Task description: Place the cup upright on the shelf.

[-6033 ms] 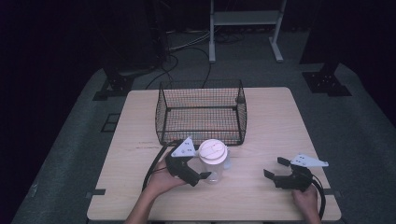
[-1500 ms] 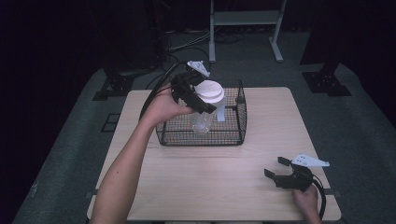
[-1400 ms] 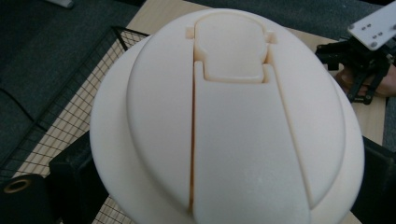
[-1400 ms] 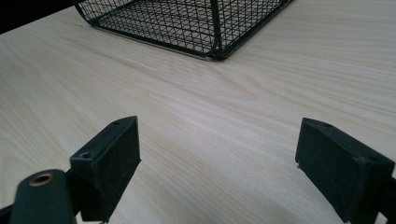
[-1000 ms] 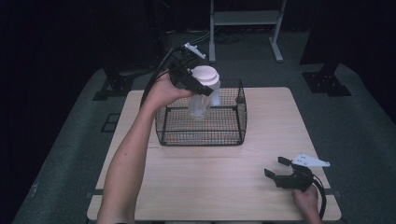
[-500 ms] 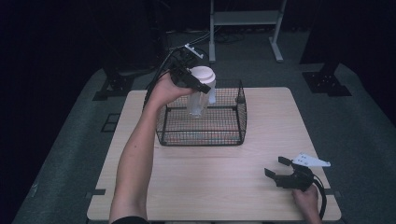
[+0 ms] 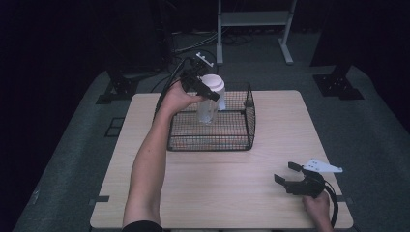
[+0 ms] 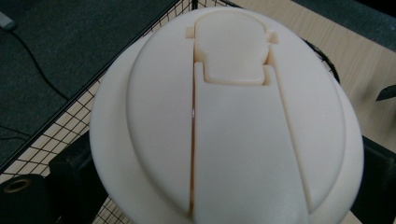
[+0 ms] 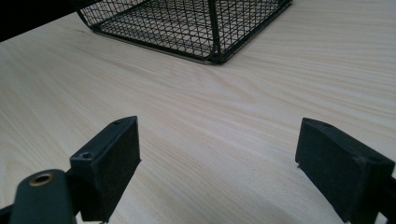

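dark room, pale wooden table (image 7: 232,169). holding lidded clear cup (image 7: 211,99) over wire basket (image 7: 241,130), left gripper (image 7: 205,91) jaws pinching it; right gripper (image 7: 288,175) resting, jaws spread.

High view overhead, gripper views close, sharing basket (image 7: 232,126)

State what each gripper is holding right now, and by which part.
The left gripper holds the clear cup with a white lid by its upper body, just under the lid, over the wire basket. The right gripper is open on the table and holds nothing.
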`<control>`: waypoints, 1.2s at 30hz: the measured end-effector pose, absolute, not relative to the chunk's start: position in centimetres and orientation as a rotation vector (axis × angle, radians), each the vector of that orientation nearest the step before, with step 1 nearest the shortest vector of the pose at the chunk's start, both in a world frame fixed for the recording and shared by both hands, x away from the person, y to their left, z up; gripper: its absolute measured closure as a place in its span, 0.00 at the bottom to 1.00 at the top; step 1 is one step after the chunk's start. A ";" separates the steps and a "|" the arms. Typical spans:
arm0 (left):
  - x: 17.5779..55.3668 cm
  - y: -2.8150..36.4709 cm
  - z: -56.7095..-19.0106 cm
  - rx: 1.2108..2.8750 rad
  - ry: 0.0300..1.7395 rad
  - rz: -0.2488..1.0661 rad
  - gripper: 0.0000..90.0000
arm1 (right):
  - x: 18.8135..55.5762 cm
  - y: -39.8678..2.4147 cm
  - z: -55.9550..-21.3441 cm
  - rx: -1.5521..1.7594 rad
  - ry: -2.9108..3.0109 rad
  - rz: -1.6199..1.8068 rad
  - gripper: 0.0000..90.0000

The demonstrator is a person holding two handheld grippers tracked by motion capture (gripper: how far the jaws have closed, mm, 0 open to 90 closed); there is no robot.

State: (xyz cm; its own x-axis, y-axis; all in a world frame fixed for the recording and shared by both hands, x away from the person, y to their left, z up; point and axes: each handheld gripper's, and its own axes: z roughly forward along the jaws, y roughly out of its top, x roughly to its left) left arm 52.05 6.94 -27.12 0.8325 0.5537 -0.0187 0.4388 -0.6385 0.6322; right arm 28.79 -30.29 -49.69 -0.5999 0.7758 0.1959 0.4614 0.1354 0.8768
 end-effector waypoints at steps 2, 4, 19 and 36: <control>52.1 7.0 -27.3 2.357 0.725 0.226 0.06 | 28.8 -30.3 -49.7 1.202 2.112 1.451 0.14; 52.2 7.1 -27.6 2.348 0.728 0.228 0.06 | 28.8 -30.3 -49.7 1.201 2.112 1.450 0.14; 53.0 6.4 -30.9 2.370 0.747 0.197 0.06 | 28.8 -30.4 -49.7 1.202 2.111 1.453 0.14; 53.5 6.8 -34.0 2.346 0.805 0.213 0.06 | 28.7 -30.4 -49.7 1.210 2.108 1.462 0.14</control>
State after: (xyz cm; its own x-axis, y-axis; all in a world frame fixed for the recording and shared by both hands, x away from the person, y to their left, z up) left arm 53.52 6.78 -34.02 0.7993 0.5987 -0.0515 0.4948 -0.6071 0.6218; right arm 28.73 -30.39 -49.65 -0.5983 0.7744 0.2060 0.4642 0.1254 0.8768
